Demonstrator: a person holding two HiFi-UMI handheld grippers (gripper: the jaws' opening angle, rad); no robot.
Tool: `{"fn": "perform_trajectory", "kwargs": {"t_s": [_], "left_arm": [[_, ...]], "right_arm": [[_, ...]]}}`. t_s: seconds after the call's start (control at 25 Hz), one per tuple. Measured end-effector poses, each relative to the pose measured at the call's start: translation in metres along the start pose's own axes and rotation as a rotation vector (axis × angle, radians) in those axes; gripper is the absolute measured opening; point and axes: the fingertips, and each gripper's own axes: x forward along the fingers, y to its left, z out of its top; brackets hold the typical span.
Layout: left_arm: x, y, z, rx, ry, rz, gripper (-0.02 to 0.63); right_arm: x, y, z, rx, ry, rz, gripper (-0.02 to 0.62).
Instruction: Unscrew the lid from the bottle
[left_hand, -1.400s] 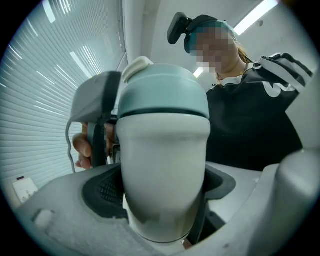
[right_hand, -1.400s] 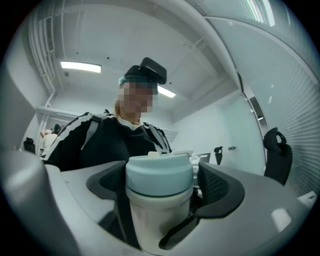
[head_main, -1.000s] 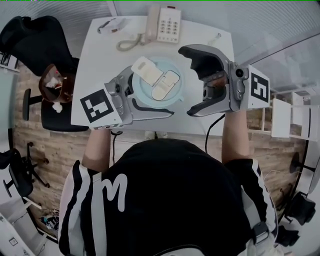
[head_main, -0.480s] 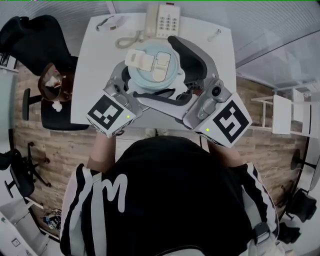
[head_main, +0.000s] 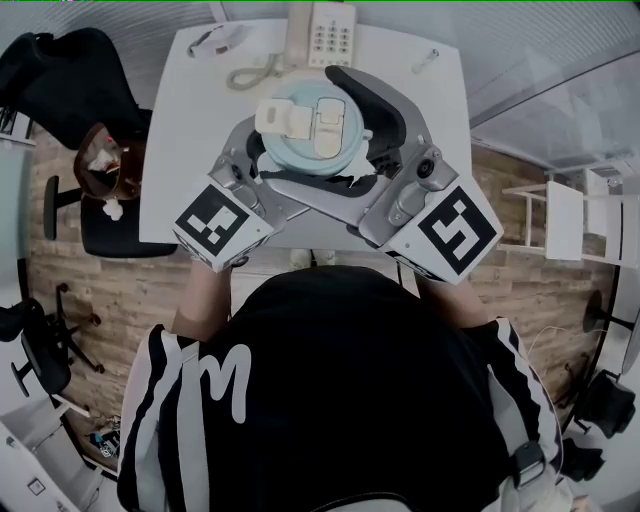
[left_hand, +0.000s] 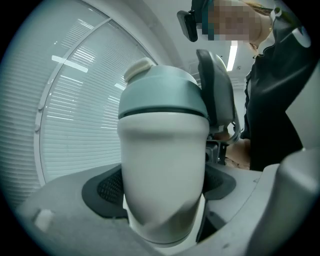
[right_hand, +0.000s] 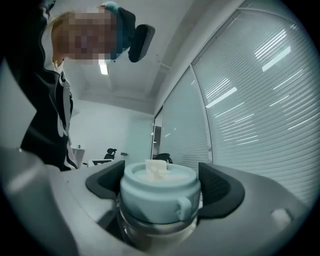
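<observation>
Grip split across two tools, presumably for counter-torque. Left gripper clamped on matte white cylindrical bottle, dark pads pressed against both sides of the body, likely to stop it turning. Right gripper closed around pale teal screw lid, pads touching its rim on either side, placed for twisting. Held in the air just on the person's side of the white desk telephone, above the white desk under that telephone, probably to allow reach from opposite sides. Long axis upright: lid end up toward the head camera, cream flip cap on top, base downward and hidden. Judged still screwed on, not yet lifted.
</observation>
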Motion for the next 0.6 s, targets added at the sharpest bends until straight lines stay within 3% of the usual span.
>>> {"fn": "perform_trajectory", "kwargs": {"t_s": [0.4, 0.6], "left_arm": [[-0.002, -0.041, 0.008, -0.014, 0.001, -0.267, 0.43], [-0.004, -0.055, 0.007, 0.037, 0.014, -0.363, 0.43]], "right_arm": [[-0.02, 0.028, 0.016, 0.096, -0.021, 0.342, 0.457], [-0.029, 0.041, 0.019, 0.068, -0.022, 0.497, 0.457]]}}
